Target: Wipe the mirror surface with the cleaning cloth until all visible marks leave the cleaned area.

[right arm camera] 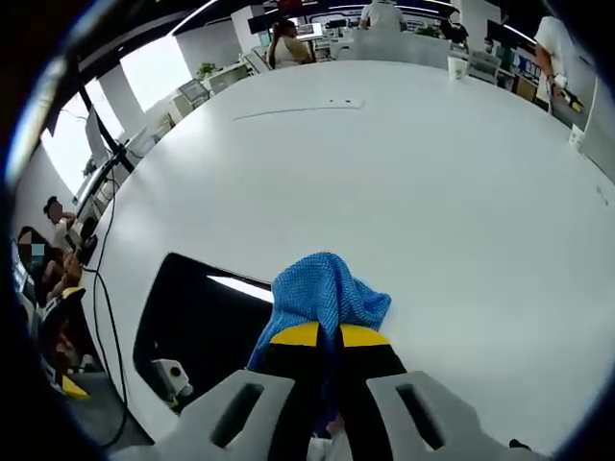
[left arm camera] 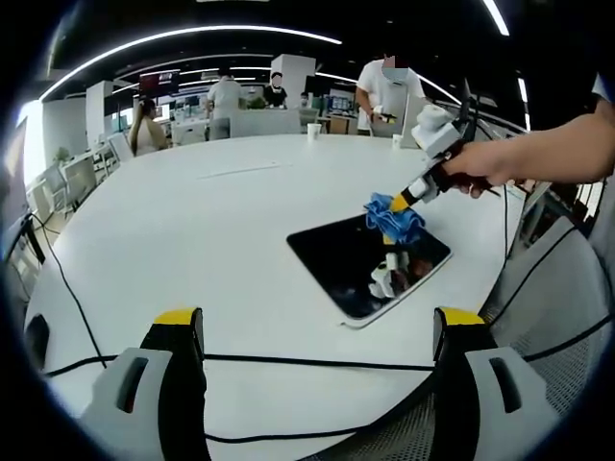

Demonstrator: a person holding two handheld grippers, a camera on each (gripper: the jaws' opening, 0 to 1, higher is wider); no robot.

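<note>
Mirror (left arm camera: 365, 264) lies flat on the white table (left arm camera: 192, 240), close to its near edge, a dark rounded slab whose long axis, as we see it in the left gripper view, runs from its far corner down toward the right jaw of our left gripper (left arm camera: 317, 365). Our right gripper (right arm camera: 322, 338), held in a hand (left arm camera: 480, 171), is clamped on the blue cleaning cloth (right arm camera: 325, 288) and presses it onto the mirror's far corner, so nearly all the glass lies on the near side of the cloth, toward the table edge; we judge the wipe must travel that way. Our left gripper hangs spread and empty short of the mirror, well apart from it, with black cables (left arm camera: 317, 362) crossing between. Reflections of the gripper and ceiling lights cover the glass, so we cannot make out any marks, and the cloth hides the corner beneath it.
</note>
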